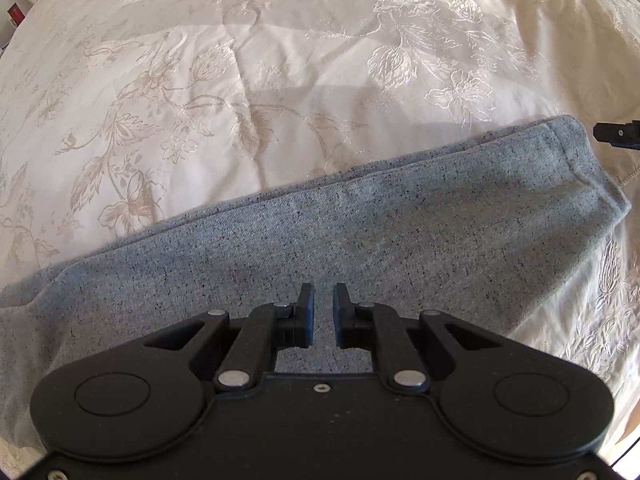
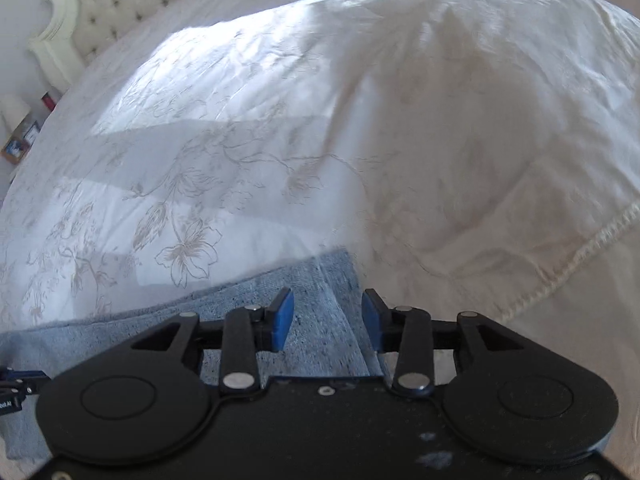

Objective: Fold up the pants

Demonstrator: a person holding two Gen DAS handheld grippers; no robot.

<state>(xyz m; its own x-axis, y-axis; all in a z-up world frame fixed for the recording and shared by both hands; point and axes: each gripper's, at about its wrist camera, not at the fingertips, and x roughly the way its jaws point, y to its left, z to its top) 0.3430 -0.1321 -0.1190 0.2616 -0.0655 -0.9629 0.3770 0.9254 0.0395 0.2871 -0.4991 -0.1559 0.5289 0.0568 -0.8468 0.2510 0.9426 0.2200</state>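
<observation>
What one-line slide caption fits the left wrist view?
Left gripper, slightly open and empty, over grey speckled folded pants on a cream floral-embroidered bedspread.

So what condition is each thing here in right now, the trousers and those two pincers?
Grey pants: lying flat on the bedspread, legs stacked, not held.
Left hand-held gripper: narrowly open, empty, over the pants.
Right hand-held gripper: wide open, empty, over the pants' end.
Bedspread: spread out, lightly wrinkled.
</observation>
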